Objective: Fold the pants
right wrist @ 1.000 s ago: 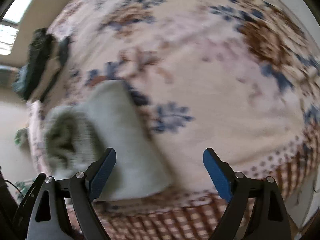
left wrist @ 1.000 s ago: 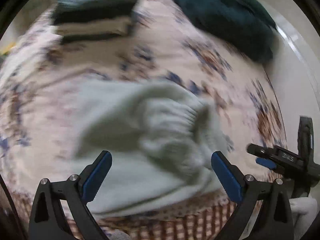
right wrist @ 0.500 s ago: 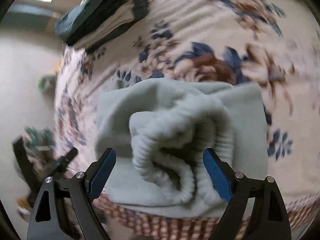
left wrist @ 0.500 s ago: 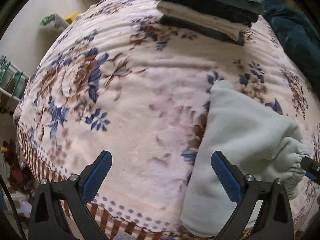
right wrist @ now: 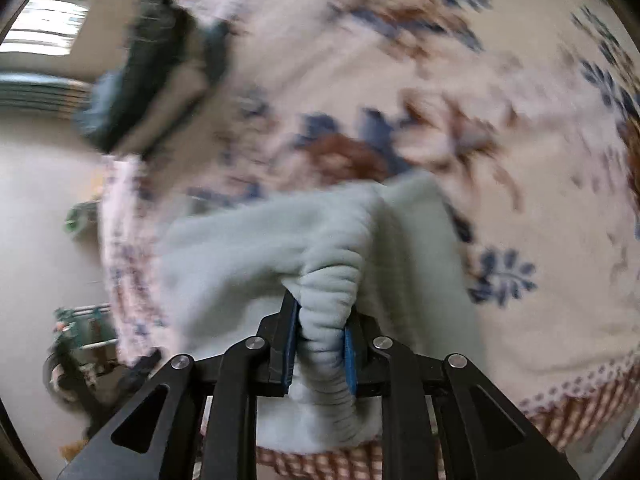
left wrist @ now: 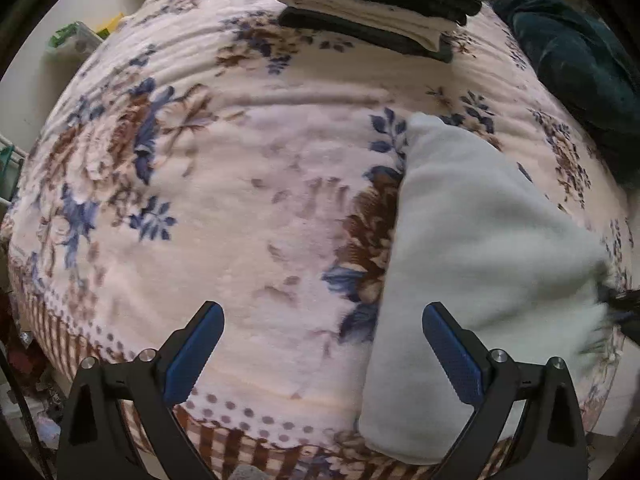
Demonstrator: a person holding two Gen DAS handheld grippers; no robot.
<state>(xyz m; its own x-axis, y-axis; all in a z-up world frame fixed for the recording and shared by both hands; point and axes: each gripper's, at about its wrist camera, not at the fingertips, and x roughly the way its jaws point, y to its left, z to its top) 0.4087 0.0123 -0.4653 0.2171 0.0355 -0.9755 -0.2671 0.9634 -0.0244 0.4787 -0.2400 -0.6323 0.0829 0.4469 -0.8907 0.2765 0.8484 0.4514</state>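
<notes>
The pale green fleece pants lie folded on the flowered bedspread, at the right of the left wrist view near the bed's front edge. My left gripper is open and empty, just left of the pants, its right finger over their edge. In the right wrist view my right gripper is shut on the ribbed elastic waistband of the pants and lifts it a little off the bed. The right gripper's tip shows blurred at the right edge of the left wrist view.
A stack of folded clothes, dark and cream, sits at the far side of the bed; it also shows blurred in the right wrist view. A dark teal blanket lies at the far right. The bed's edge and floor clutter are at left.
My right gripper has closed on the pants' waistband, which it only straddled half a second ago. My left gripper has stayed open beside the pants and moved slightly closer.
</notes>
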